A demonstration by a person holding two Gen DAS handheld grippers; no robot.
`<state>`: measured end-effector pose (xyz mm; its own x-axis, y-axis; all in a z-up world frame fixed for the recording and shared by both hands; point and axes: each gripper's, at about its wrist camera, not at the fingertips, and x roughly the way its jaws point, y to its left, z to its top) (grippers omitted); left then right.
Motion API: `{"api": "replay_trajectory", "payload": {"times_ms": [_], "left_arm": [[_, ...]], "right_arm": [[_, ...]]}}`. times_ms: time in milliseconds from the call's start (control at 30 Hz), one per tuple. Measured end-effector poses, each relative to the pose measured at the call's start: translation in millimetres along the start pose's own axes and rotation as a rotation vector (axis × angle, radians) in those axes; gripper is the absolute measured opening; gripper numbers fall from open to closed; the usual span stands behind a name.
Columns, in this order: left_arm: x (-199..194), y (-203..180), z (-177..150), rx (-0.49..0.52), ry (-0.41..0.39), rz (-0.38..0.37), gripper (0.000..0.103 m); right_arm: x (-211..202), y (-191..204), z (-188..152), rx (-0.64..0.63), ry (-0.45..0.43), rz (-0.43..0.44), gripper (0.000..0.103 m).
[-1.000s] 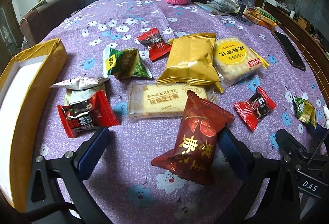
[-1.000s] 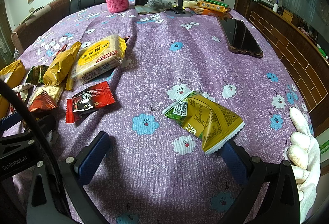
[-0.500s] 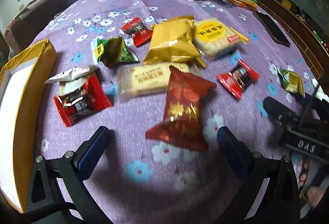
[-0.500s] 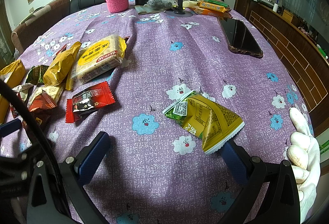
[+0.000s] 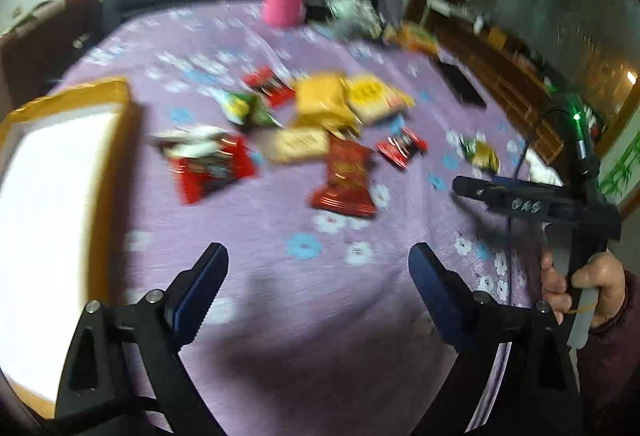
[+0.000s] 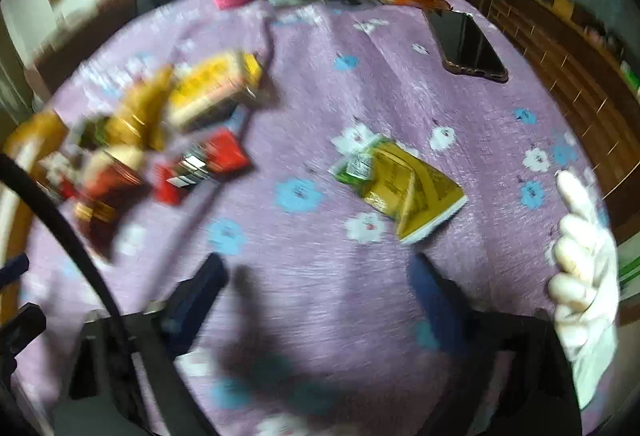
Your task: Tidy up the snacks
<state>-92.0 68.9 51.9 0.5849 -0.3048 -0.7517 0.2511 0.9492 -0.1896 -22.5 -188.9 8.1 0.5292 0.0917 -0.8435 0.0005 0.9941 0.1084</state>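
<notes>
The snacks lie scattered on the purple flowered desk [image 5: 280, 296]. Ahead of the left tool [image 5: 318, 276], and well clear of its tips, sits the dark red packet [image 5: 346, 176], with a pale biscuit bar [image 5: 300, 144] and a gold bag [image 5: 322, 100] beyond it, and a red wrapper [image 5: 210, 168] ahead to the left. Further left stands the yellow box [image 5: 116, 164], its white inside bare where it shows. Ahead of the right tool [image 6: 318, 284], slightly to the right and just beyond its tips, lies a green-and-yellow packet [image 6: 400, 180]; a red wrapper [image 6: 204, 166] lies ahead to its left.

Both tools are spread wide and hold nothing.

The risks, as I judge them: both views are smeared, so the tools seem to be moving fast, and a hasty descent could land a finger on a packet and crush the biscuits or skid the foil away. The packets ahead of the left tool overlap, so a wide closure may catch two at once. A dark cable [image 6: 80, 236] crosses the right view near the snacks and could snag or drag a wrapper. The phone [image 6: 468, 46], far ahead right, could be knocked by a sweeping move.
</notes>
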Motion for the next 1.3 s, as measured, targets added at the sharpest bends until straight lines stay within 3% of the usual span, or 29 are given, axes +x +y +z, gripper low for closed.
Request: {"api": "replay_trajectory", "payload": {"times_ms": [133, 200, 333, 533, 567, 633, 833, 900, 933, 967, 1000, 1133, 1300], "left_arm": [[-10.9, 36.3, -7.6, -0.083, 0.010, -0.005, 0.089], [-13.5, 49.5, -8.5, -0.131, 0.000, -0.025, 0.081], [-11.1, 61.1, 4.8, -0.162, -0.002, -0.022, 0.080], [14.6, 46.5, 37.0, 0.006, 0.033, 0.057, 0.080], [21.3, 42.9, 42.2, 0.036, 0.043, 0.071, 0.080], [38.7, 36.4, 52.9, 0.100, 0.075, 0.091, 0.080], [84.2, 28.4, 68.4, 0.202, 0.163, 0.191, 0.080], [92.8, 26.4, 63.8, 0.237, 0.189, 0.230, 0.053], [93.7, 26.2, 61.6, 0.242, 0.199, 0.231, 0.046], [93.5, 27.8, 59.2, 0.228, 0.212, 0.201, 0.034], [91.7, 31.5, 57.3, 0.195, 0.221, 0.152, 0.032], [88.3, 36.5, 51.0, 0.167, 0.207, 0.149, 0.033], [91.5, 32.5, 53.3, 0.169, 0.196, 0.181, 0.047]], "right_arm": [[-21.3, 23.9, 5.9, -0.030, -0.069, 0.147, 0.084], [-20.2, 40.8, 7.8, -0.055, -0.058, 0.215, 0.083], [-0.3, 78.5, 7.9, -0.082, 0.010, 0.296, 0.067], [21.4, 115.4, 12.6, -0.107, 0.007, 0.304, 0.065], [23.3, 118.9, 13.2, -0.113, 0.002, 0.297, 0.062], [24.9, 124.4, 12.7, -0.139, -0.007, 0.273, 0.033], [27.3, 102.3, 15.4, -0.101, -0.017, 0.300, 0.028], [27.6, 98.0, 15.5, -0.086, -0.025, 0.309, 0.028], [29.2, 99.2, 16.8, -0.085, -0.026, 0.315, 0.028], [28.7, 97.6, 16.5, -0.081, -0.026, 0.321, 0.028], [28.1, 96.5, 16.2, -0.077, -0.027, 0.325, 0.028], [28.4, 93.7, 16.4, -0.072, -0.022, 0.336, 0.028], [26.9, 96.8, 13.9, -0.094, -0.032, 0.319, 0.028]]}}
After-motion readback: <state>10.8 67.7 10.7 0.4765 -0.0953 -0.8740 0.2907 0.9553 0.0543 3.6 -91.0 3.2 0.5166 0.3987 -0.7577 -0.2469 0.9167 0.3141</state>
